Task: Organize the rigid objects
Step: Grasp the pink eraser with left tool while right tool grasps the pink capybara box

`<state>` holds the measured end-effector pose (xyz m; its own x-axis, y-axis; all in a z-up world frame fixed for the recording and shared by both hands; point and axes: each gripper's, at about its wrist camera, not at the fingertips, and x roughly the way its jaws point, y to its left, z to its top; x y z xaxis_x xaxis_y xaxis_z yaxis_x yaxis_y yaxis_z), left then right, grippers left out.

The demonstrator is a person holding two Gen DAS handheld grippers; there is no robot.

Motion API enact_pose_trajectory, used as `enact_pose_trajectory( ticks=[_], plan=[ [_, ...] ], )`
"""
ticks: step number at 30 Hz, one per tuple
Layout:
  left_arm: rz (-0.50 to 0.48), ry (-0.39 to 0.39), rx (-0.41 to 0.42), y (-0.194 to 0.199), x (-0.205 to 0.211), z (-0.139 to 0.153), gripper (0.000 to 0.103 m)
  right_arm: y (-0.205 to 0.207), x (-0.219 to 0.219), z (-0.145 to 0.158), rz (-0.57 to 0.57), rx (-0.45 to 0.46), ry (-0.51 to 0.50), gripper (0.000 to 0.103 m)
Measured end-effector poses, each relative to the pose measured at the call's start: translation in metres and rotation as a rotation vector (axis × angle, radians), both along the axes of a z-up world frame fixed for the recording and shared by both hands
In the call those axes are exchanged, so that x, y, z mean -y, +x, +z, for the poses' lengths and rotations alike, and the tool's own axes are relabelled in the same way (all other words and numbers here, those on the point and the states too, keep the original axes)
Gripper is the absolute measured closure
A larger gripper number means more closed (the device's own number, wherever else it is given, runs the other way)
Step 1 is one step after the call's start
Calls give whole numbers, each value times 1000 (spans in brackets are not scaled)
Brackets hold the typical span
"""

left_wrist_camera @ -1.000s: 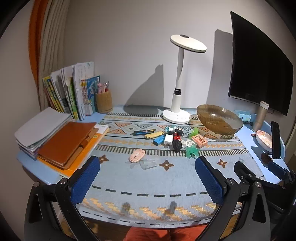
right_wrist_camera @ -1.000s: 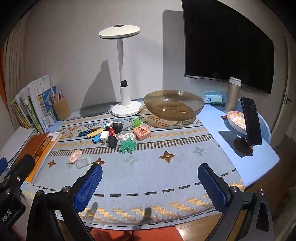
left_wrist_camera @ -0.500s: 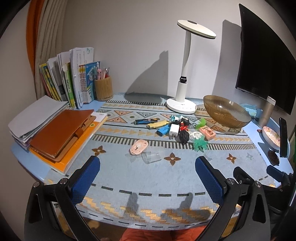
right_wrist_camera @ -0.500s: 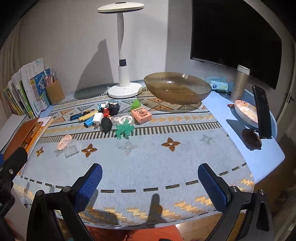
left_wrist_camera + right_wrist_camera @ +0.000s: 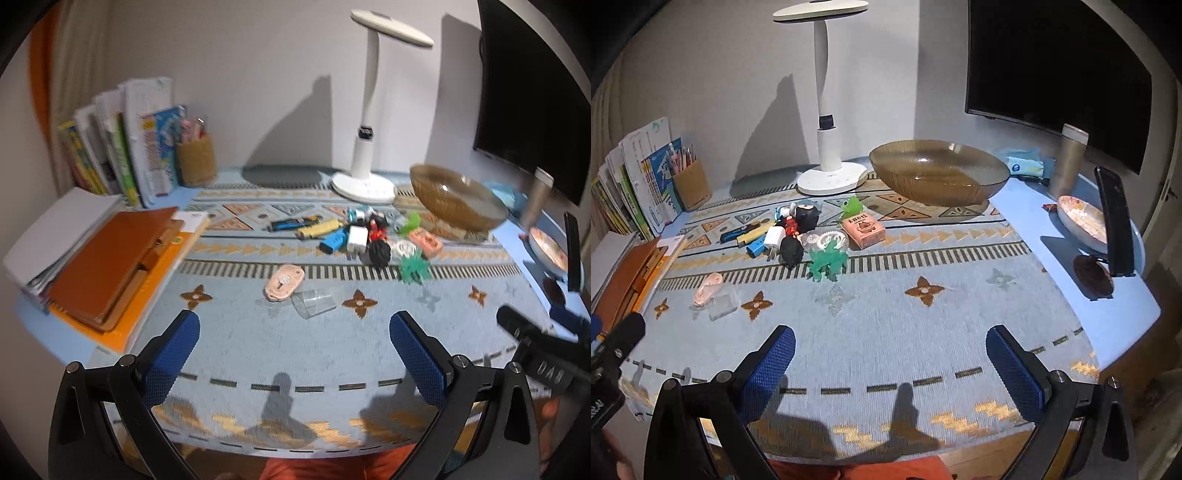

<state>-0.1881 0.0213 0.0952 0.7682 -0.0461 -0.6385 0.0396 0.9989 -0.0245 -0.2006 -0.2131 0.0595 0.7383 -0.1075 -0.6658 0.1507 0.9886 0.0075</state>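
A heap of small rigid objects lies mid-table: a white charger (image 5: 357, 239), a black ball (image 5: 379, 253), a green toy (image 5: 827, 263), a pink box (image 5: 863, 231), a yellow and blue pen-like pieces (image 5: 318, 229). A pink item (image 5: 283, 286) and a clear plastic piece (image 5: 314, 303) lie nearer. A brown glass bowl (image 5: 939, 172) stands behind the heap. My left gripper (image 5: 294, 350) is open and empty above the mat's front. My right gripper (image 5: 891, 362) is open and empty, to the right of the left one.
A white desk lamp (image 5: 831, 177) stands at the back. Books and a brown notebook (image 5: 110, 258) lie at the left, with a pen holder (image 5: 195, 158). A monitor (image 5: 1056, 74), a tumbler (image 5: 1067, 158), a small dish (image 5: 1078, 221) and a phone on a stand (image 5: 1115, 225) are at the right.
Both grippers have moved forward over the table toward the heap, and both stay open and empty. The objects have not moved.
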Motion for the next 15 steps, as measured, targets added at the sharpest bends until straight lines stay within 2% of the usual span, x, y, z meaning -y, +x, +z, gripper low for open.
enact_pose_trajectory(
  ticks=[4,10,12,15],
  plan=[
    [-74,-2,-76,26,-5,-16,1,18,1,0,20,-3,-25,0],
    [-159,129,-95,55,-3,-34,1,57,5,-1,123,-42,26,0],
    [-166,157,-103,66,-10,-38,1,69,1,-5,145,-53,12,0],
    [-125,218,-94,83,-26,-42,1,88,-5,-13,176,-75,-10,9]
  ],
)
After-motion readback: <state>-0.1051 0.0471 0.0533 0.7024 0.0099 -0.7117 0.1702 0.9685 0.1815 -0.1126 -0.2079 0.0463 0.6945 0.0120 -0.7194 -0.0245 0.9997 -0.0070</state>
